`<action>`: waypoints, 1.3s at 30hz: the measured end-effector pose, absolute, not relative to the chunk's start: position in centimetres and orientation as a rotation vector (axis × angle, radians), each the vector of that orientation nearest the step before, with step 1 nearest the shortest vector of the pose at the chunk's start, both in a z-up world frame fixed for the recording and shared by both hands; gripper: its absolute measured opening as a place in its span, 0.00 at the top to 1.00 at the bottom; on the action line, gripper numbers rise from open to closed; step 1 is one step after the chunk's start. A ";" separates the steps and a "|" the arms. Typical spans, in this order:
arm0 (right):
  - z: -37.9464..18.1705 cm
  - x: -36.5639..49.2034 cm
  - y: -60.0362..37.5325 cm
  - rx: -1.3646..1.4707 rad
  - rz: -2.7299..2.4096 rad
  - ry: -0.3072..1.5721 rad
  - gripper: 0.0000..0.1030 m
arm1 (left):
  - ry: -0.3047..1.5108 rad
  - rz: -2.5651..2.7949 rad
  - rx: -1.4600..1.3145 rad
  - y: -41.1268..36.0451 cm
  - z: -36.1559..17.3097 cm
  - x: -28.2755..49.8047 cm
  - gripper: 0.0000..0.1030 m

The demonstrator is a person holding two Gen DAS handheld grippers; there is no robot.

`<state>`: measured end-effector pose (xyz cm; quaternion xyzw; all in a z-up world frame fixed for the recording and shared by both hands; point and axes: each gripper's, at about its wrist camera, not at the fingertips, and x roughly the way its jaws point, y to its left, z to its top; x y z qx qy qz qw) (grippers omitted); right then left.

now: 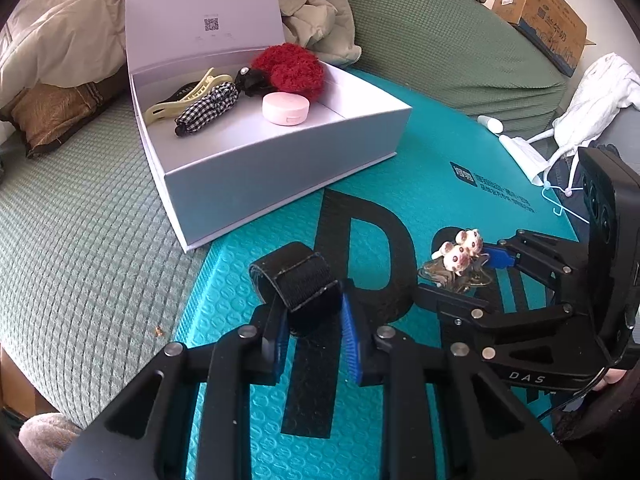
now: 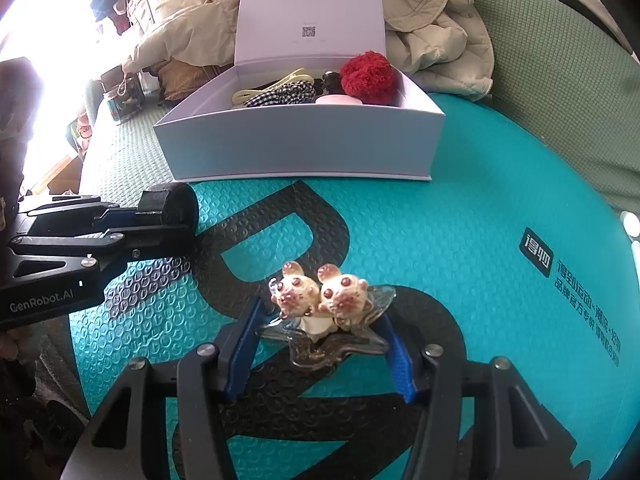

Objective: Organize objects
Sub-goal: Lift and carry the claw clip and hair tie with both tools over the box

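— Teal mat (image 1: 400, 152) over green bedding, white box (image 1: 280, 160) open at far side. Left gripper (image 1: 316, 320)?
— Low, level, jaws clenched on black strap (image 1: 304, 280).
— Right gripper (image 2: 320, 344)?
— Near mat, jaws grasping clear hair clip (image 2: 320, 312) with two animal figures.

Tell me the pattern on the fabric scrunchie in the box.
Black-and-white gingham check on the scrunchie; clearest in the left wrist view.

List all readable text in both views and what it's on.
"DAS": right gripper body.
"GenRobot.AI": left gripper body.
Big black letter, seemingly "R": teal mat.
Chinese print, logo on the mat: too small.
QR code, faint print inside white box lid: unreadable.
Cardboard box print: blurred.
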<state>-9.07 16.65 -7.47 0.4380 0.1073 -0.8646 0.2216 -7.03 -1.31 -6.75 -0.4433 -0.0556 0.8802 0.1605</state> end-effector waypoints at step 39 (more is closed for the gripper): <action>-1.8 -7.8 13.1 1.091 -2.295 0.342 0.44 | -0.103 2.603 -1.203 -4.8 -0.3 -3.8 0.90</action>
